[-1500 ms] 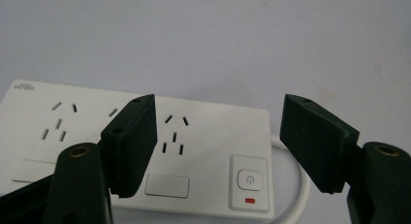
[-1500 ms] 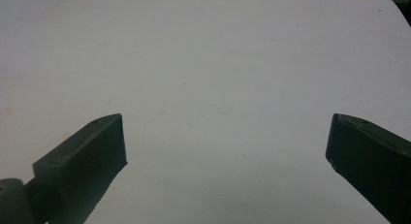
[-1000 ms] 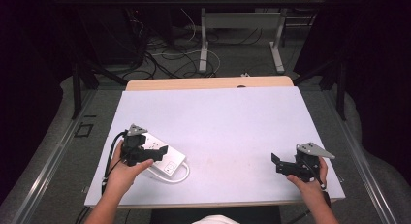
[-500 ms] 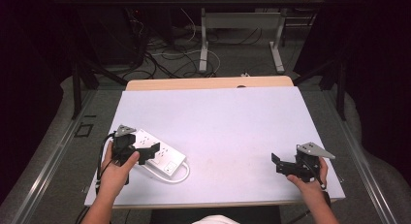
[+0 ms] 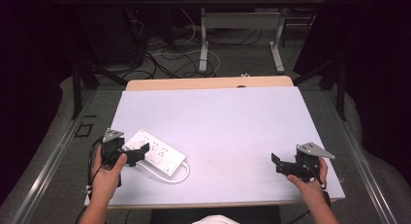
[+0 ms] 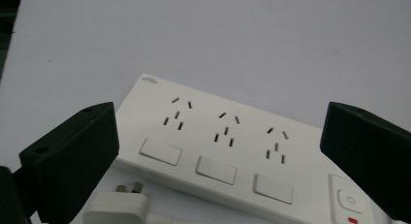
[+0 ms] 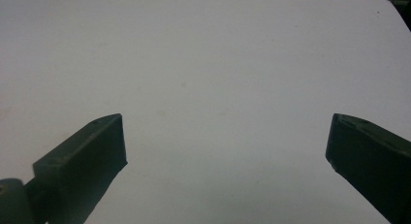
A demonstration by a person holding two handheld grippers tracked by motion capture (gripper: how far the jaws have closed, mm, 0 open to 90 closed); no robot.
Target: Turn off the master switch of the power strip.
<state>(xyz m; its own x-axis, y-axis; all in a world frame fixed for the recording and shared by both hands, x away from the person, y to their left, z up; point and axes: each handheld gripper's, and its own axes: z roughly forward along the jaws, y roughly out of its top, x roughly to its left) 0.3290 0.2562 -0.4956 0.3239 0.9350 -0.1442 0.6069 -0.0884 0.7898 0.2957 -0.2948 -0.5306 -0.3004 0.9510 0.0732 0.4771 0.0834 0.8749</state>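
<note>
Your left gripper (image 5: 138, 153) had its jaws spread wide and just opening further, with the power strip (image 5: 156, 153) ahead of them, untouched, near the table's (image 5: 232, 117) left front edge. The strip's long axis ran diagonally from far left to near right, its switch end toward you. In the left gripper view that end was cut off and the plug (image 6: 118, 207) partly hidden; your right gripper (image 5: 281, 165) stood wide open over bare table.

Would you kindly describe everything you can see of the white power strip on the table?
The power strip is a flat white bar, plastic by its look, lying face up near the table's front left corner. It has three socket groups, each with a rectangular switch beneath, plus a power button and a red mark at one end. Its white cord loops from one end, and its plug lies beside it. The left tool sits at it, open and not gripping.
</note>
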